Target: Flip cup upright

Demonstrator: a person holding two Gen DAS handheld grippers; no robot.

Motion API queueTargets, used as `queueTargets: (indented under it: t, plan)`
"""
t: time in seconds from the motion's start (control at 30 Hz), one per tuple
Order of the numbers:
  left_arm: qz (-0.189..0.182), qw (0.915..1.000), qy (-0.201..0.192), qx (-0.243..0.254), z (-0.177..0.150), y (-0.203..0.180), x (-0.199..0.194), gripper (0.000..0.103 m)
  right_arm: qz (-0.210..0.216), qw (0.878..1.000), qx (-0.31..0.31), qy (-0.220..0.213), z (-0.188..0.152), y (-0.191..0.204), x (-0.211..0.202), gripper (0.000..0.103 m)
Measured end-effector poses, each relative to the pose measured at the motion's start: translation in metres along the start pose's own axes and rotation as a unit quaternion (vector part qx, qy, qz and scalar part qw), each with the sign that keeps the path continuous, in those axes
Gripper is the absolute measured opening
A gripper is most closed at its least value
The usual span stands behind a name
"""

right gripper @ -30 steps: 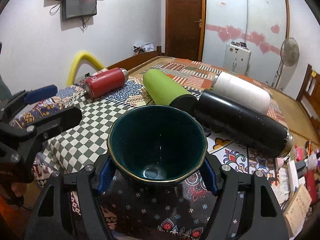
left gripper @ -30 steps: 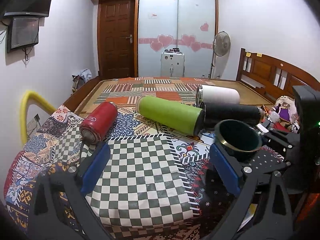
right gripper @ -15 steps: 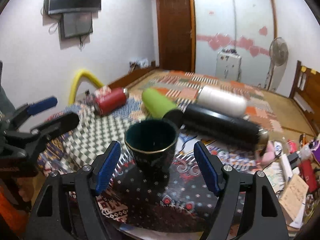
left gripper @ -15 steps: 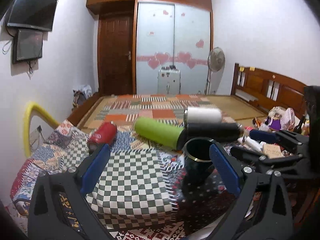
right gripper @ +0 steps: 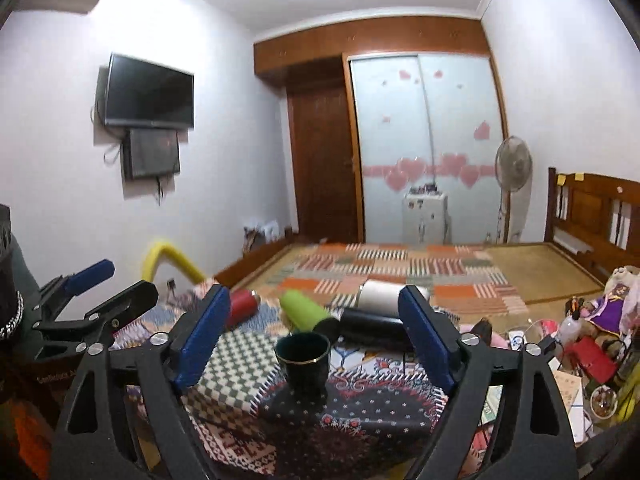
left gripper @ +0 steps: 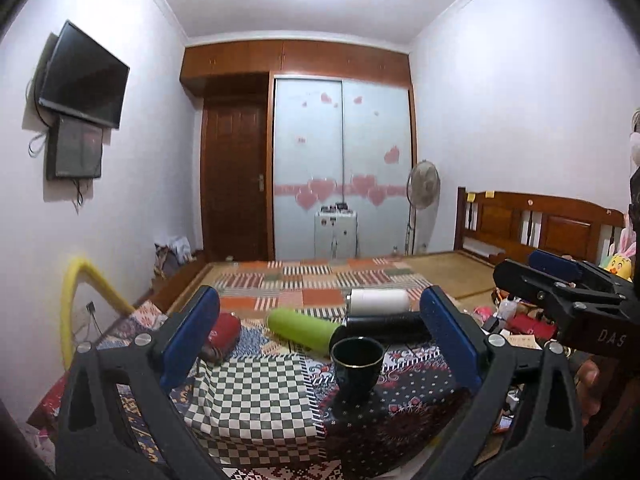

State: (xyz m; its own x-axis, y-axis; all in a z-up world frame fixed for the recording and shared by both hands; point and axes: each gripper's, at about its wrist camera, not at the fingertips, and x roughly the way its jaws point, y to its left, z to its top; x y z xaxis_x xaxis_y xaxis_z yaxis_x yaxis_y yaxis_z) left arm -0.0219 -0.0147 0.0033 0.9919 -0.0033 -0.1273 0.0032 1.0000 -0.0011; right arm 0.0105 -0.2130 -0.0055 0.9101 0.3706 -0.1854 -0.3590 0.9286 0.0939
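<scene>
From my left gripper [left gripper: 320, 344] I see the cup [left gripper: 357, 364] standing upright, mouth up, on the dark patterned part of the bedspread [left gripper: 256, 404], a little right of centre between my blue pads [left gripper: 188, 336], which are spread wide with nothing in them. The cup is free of both grippers. Behind it, at about 12 o'clock, a black flask [left gripper: 384, 326] lies on its side, with a white flask [left gripper: 378, 301] lying just beyond that. At about 11 o'clock from the cup a green flask [left gripper: 300, 330] lies on its side, its dark end near the cup's rim. A red flask [left gripper: 222, 334] lies further off at about 10 o'clock, partly hidden by my left pad. My right gripper [left gripper: 560, 280] shows at 3 o'clock in this view, raised clear of the bed; from here I cannot tell how far apart its fingers stand. Its own camera settles it: the right gripper [right gripper: 316, 340] is wide open and empty, with the cup [right gripper: 303, 362] upright ahead of it, slightly left of centre and well short of the pads. In that view the left gripper [right gripper: 92, 300] hangs at 9 o'clock. A wooden headboard [left gripper: 540, 224] stands at the far right.
</scene>
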Motion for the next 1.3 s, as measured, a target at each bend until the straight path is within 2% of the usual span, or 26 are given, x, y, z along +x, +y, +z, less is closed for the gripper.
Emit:
queueTargets:
  t: [0.1,0.37,0.43,0.47,0.5,1.3]
  plan:
    - [0.005,0.9999,-0.012,0.003,0.003,-0.003,-0.013,0.103,-0.014,1.000,-0.003,-0.017,-0.002,0.005,-0.008,0.090]
    - [0.009,0.9998,-0.017,0.004,0.000,-0.006,-0.024,0.103,-0.032,0.999,-0.012,-0.029,-0.008,0.010,-0.019,0.091]
    - [0.008,0.9999,-0.014,0.002,0.000,-0.005,-0.024,0.103,-0.032,0.999,-0.010,-0.030,-0.008,0.010,-0.020,0.095]
    - [0.008,0.9999,-0.013,0.001,-0.001,-0.005,-0.024,0.103,-0.033,0.999,-0.009,-0.032,-0.008,0.010,-0.020,0.102]
    - [0.008,0.9999,-0.013,0.000,-0.001,-0.005,-0.025,0.103,-0.037,0.999,-0.009,-0.037,-0.008,0.010,-0.022,0.103]
    - [0.009,0.9998,-0.017,-0.003,-0.003,-0.006,-0.025,0.103,-0.046,0.998,-0.019,-0.041,-0.009,0.015,-0.028,0.103]
